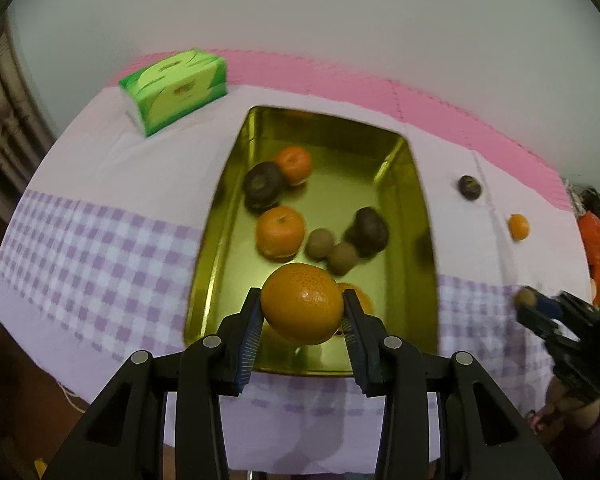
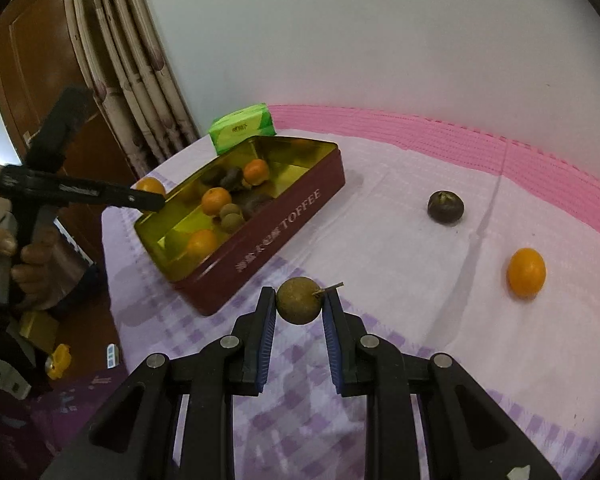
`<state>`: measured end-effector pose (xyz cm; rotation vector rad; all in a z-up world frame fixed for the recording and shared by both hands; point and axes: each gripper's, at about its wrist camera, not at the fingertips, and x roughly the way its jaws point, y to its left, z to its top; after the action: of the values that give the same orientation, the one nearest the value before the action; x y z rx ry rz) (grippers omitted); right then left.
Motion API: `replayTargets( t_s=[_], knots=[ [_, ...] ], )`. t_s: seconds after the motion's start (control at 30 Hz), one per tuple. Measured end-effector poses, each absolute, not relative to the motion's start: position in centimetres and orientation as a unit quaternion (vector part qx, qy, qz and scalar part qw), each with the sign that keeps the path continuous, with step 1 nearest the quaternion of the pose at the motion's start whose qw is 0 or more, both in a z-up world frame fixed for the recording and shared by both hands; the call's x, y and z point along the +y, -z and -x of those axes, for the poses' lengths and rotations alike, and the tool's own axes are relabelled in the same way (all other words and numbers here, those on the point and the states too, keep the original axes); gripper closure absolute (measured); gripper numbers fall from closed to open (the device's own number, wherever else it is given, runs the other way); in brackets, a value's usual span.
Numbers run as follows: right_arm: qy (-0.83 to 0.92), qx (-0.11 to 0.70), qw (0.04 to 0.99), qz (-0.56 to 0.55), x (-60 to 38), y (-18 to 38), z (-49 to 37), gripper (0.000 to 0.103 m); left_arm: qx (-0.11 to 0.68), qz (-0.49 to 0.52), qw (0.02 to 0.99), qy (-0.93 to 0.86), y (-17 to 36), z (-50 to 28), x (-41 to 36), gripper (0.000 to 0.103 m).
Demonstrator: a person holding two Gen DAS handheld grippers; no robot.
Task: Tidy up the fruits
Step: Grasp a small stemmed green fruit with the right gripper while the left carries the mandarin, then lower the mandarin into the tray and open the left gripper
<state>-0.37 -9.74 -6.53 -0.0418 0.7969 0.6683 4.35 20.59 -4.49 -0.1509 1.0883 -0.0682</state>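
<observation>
My left gripper (image 1: 302, 307) is shut on an orange mandarin (image 1: 302, 303) and holds it above the near end of the gold-lined toffee tin (image 1: 424, 216). The tin holds several mandarins, dark passion fruits and small brown fruits. My right gripper (image 2: 299, 304) is shut on a small brown fruit (image 2: 298, 300) with a short stem, above the cloth just right of the tin (image 2: 284, 228). A dark passion fruit (image 2: 445, 207) and a mandarin (image 2: 525, 273) lie loose on the cloth to the right. The left gripper also shows in the right wrist view (image 2: 156, 196), over the tin's far corner.
A green tissue box (image 1: 178, 88) stands at the back left of the table. A white and purple checked cloth (image 1: 100, 200) covers the table over a pink mat (image 1: 380, 88). A curtain (image 2: 132, 60) and a wooden door stand left of the table.
</observation>
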Motion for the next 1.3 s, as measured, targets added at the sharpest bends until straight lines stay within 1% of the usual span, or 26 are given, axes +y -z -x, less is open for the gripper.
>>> replayTargets(
  t_s=[0.1,0.3,0.8,1.3],
  knots=[
    [-0.317,0.38,0.869,0.021,-9.5,6.2,0.8,0.081,0.519,0.082,0.85,0.031,5.1,-4.5,21.1,0.063],
    [-0.313,0.378,0.871,0.014,-9.3,5.7,1.3,0.081,0.522,0.069,0.85,0.029,6.2,-5.0,20.7,0.063],
    [-0.311,0.383,0.87,0.007,-9.4,6.0,1.4,0.081,0.538,0.067,0.84,0.025,8.7,-6.4,20.1,0.063],
    [-0.309,0.39,0.867,0.002,-9.4,6.5,1.3,0.081,0.533,0.06,0.843,0.037,8.7,-7.9,18.5,0.063]
  ],
)
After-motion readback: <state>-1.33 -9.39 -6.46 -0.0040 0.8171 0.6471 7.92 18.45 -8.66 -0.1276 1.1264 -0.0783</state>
